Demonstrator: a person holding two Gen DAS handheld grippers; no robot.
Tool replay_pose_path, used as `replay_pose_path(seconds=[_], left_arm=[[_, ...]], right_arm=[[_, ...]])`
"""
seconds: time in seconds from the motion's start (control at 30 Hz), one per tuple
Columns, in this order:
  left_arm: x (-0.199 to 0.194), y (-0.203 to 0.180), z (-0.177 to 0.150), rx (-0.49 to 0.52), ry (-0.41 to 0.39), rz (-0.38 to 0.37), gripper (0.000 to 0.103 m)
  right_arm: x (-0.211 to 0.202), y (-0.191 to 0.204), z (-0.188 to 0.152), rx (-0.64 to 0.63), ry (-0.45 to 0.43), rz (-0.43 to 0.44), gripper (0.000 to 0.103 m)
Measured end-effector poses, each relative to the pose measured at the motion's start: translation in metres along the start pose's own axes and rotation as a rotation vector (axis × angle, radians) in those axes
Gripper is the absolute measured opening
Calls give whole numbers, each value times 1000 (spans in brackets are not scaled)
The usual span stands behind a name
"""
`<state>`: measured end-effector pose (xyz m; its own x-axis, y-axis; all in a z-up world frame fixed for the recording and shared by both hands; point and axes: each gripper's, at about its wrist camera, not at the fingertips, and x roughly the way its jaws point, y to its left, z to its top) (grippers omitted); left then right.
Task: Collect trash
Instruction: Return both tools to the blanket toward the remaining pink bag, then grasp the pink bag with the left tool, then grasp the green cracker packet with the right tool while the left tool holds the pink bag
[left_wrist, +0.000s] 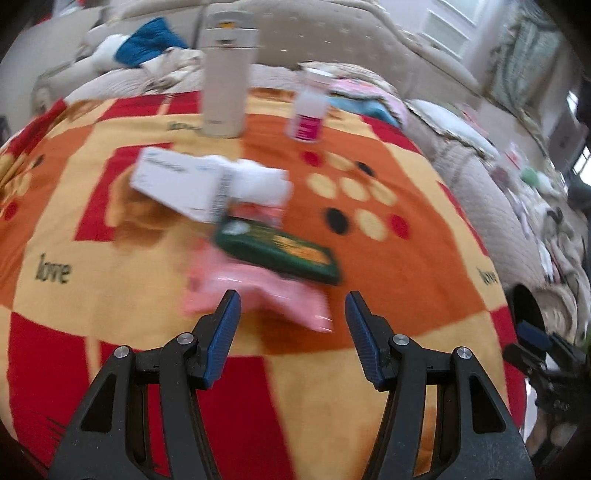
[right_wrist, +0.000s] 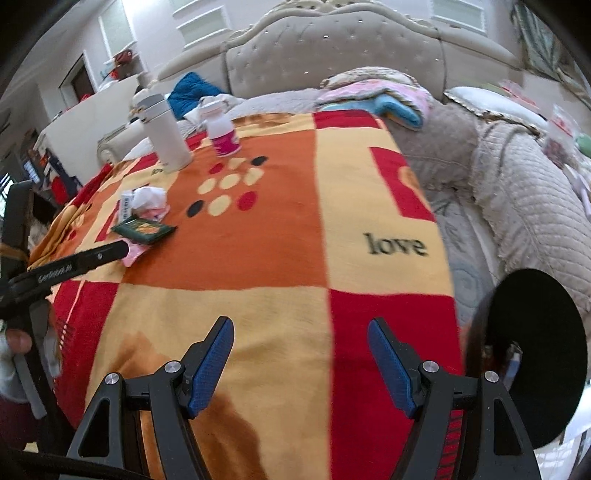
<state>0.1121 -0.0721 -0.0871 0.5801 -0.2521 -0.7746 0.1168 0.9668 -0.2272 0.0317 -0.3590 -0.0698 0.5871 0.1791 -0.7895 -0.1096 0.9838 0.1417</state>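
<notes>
Left wrist: left gripper (left_wrist: 291, 306) jaws apart, empty, over pink wrapper (left_wrist: 258, 291) under green packet (left_wrist: 277, 251), white box (left_wrist: 177, 184) behind, right wrist: right gripper (right_wrist: 301, 332) wide, empty, bare blanket (right_wrist: 258, 240), black disc (right_wrist: 535, 350) at bed's right edge.

A wide bed (right_wrist: 517, 206) in quilted beige bedding carries a fleece blanket (right_wrist: 258, 240) chequered red, orange and yellow, printed "love". Behind it rises a tufted, cream upholstered headboard (right_wrist: 332, 55) with a carved crest. Pale walls (right_wrist: 155, 48) hold white-framed louvred windows (right_wrist: 201, 24), and soft daylight fills the room.
</notes>
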Motion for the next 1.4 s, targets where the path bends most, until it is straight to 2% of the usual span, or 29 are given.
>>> replay_pose_path(seconds=[0.17, 0.27, 0.33, 0.4, 0.43, 0.47, 0.57, 0.7, 0.9, 0.97, 1.07, 1.2, 1.23, 1.27, 1.33, 1.4], left_arm=[[6, 37, 13, -75, -23, 47, 57], [21, 53, 19, -112, 5, 58, 57], [34, 58, 21, -124, 29, 37, 57], [36, 52, 21, -104, 10, 26, 57], [37, 47, 20, -90, 18, -1, 57], [38, 40, 18, -76, 40, -64, 57], [35, 10, 5, 47, 86, -169, 57], [25, -16, -10, 158, 123, -243, 57], [16, -19, -8, 172, 135, -247, 57], [17, -18, -10, 158, 156, -241, 57], [11, -14, -11, 135, 147, -236, 58], [8, -9, -14, 161, 150, -152, 57], [7, -4, -15, 141, 165, -165, 53], [6, -1, -15, 129, 178, -179, 41], [0, 5, -16, 133, 177, -168, 30], [-7, 11, -17, 145, 175, -154, 14]], right_arm=[[11, 16, 6, -25, 12, 15, 73], [16, 22, 9, -30, 19, 26, 73], [18, 25, 10, -31, 22, 29, 73], [21, 27, 11, -32, 26, 28, 73], [22, 27, 12, -31, 28, 27, 73], [23, 27, 13, -32, 29, 26, 73], [24, 27, 15, -35, 31, 20, 73], [25, 25, 20, -26, 28, 20, 73], [24, 27, 23, -33, 21, 38, 73], [26, 28, 23, -36, 24, 46, 73], [28, 30, 24, -36, 23, 51, 73], [35, 34, 29, -39, 33, 58, 73], [36, 36, 30, -42, 33, 62, 73], [37, 37, 31, -43, 33, 67, 73], [38, 42, 33, -50, 33, 88, 73], [42, 49, 35, -61, 38, 103, 73]])
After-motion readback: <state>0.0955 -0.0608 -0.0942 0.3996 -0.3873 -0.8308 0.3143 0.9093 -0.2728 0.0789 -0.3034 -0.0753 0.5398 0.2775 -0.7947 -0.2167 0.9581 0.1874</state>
